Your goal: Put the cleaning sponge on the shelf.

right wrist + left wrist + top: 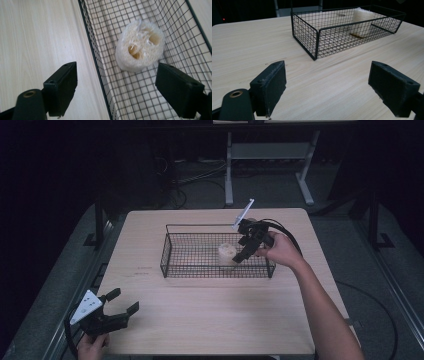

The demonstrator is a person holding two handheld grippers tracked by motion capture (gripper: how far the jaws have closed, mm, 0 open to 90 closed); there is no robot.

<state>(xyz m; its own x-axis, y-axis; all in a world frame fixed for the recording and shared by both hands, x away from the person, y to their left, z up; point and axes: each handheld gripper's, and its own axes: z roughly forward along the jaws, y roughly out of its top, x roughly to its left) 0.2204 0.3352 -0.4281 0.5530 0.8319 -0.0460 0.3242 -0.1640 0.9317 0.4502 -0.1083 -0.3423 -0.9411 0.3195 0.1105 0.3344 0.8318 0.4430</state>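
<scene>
Resting at the table's [150, 320] near left corner, the left gripper [120, 304] has its jaws spread wide on nothing, well apart from the wire basket [172, 251]. Farther right, a loofah sponge piece [226, 253] stands inside that basket, in its right half near the front wall. It sits upright on one flat end, its short long axis vertical and its holed top face pointing up, as the right gripper view shows [140, 45]. Rightmost, the right gripper [244, 246] hovers over the basket's front rim beside the loofah, jaws released and gripping nothing. This looks like the approach or withdrawal around the loofah. A pick would call for shifting fully inside the rim, straddling the loofah, descending and closing.
</scene>
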